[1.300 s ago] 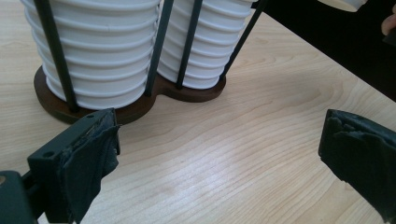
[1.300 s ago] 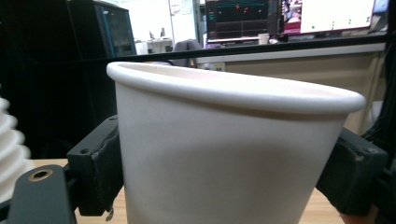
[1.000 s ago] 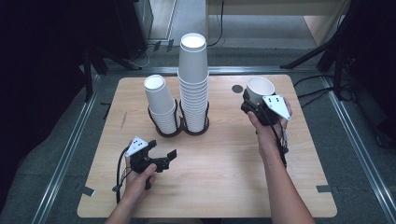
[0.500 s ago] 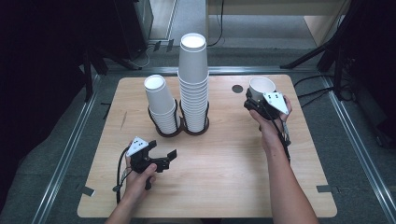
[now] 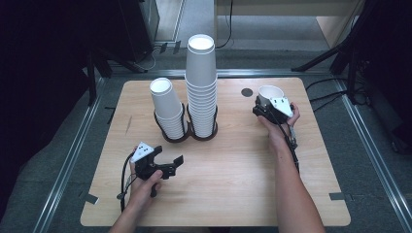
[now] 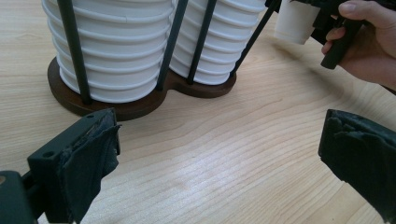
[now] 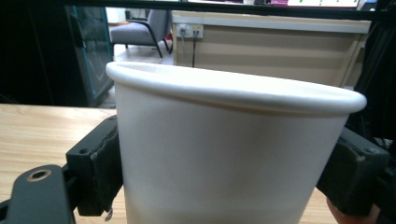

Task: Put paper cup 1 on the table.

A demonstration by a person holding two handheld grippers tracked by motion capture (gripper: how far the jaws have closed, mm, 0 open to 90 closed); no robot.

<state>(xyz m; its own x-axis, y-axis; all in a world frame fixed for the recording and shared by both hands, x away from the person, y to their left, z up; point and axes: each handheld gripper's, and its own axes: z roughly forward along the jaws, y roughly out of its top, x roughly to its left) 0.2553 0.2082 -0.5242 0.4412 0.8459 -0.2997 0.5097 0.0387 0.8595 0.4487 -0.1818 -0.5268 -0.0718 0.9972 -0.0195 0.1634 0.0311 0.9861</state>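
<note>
A white paper cup (image 7: 229, 149) is clamped upright between the right gripper (image 5: 270, 108)'s jaws, near the table (image 5: 228, 194)'s far right corner. The left gripper (image 5: 165, 165) is kept wide open, nothing held, near the cup stacks (image 5: 187, 104).

Right tool (image 7: 224, 172) is gripping a paper cup (image 7: 229, 154): white, matt, smooth wall, rolled rim catching a faint sheen. Jaw pads on it are looking like black foam or rubber, matt, slightly fuzzy; bodies behind them hard black plastic. Left tool (image 6: 219, 158) is showing the same pads, rougher and frayed at the edges. Ahead of it, stacked cups (image 6: 116, 51) are reading as white matt paper with ridged rims, sitting in a holder (image 6: 140, 105) with a dark brown wood-look base and thin black matt rods. Table (image 6: 224, 154) under both tools is showing pale wood grain, satin finish.
</note>
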